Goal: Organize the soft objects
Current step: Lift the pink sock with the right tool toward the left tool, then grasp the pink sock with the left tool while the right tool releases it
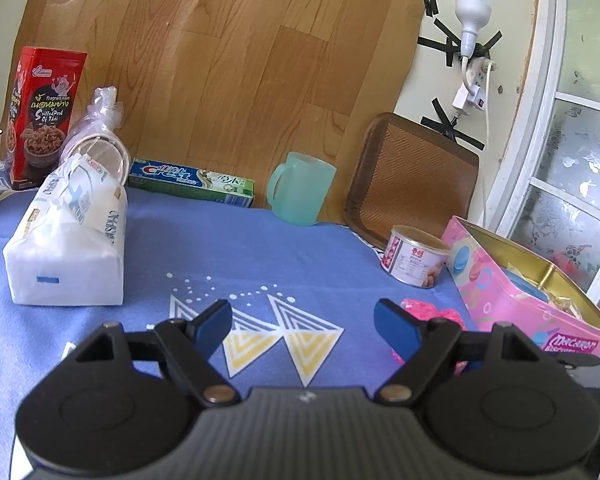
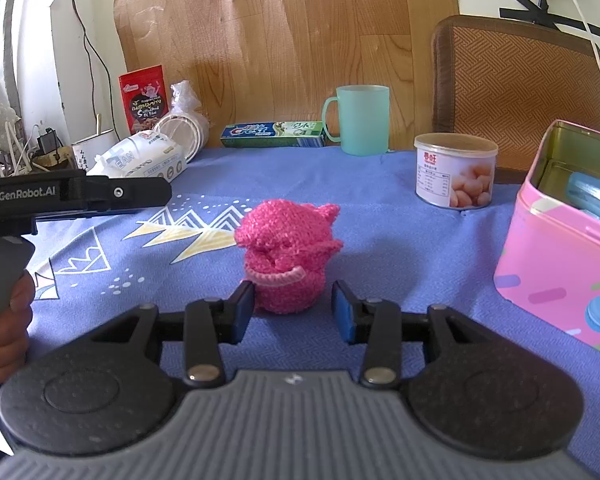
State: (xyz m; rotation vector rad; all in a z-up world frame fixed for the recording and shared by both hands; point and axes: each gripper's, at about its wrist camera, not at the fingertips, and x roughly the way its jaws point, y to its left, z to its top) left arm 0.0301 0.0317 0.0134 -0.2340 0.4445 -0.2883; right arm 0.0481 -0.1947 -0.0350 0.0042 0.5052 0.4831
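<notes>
- Right tool (image 2: 293,312): jaws spread, nothing pinched; pink knitted toy (image 2: 286,258) stands upright at 12 o'clock, just beyond your fingertips; advance straight.
- Left tool (image 1: 303,330): spread, empty; the toy lies at its 2 o'clock.

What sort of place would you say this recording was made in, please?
Probably a home, at a table under a blue cloth: household goods such as a toothpaste box, a tissue pack and a plastic mug stand along a makeshift wood-pattern backdrop.

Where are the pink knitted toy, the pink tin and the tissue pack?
pink knitted toy (image 2: 286,256): right wrist view, middle of its body.
pink tin (image 2: 556,264): right wrist view, its near outer wall.
tissue pack (image 1: 66,256): left wrist view, its white front face.
</notes>
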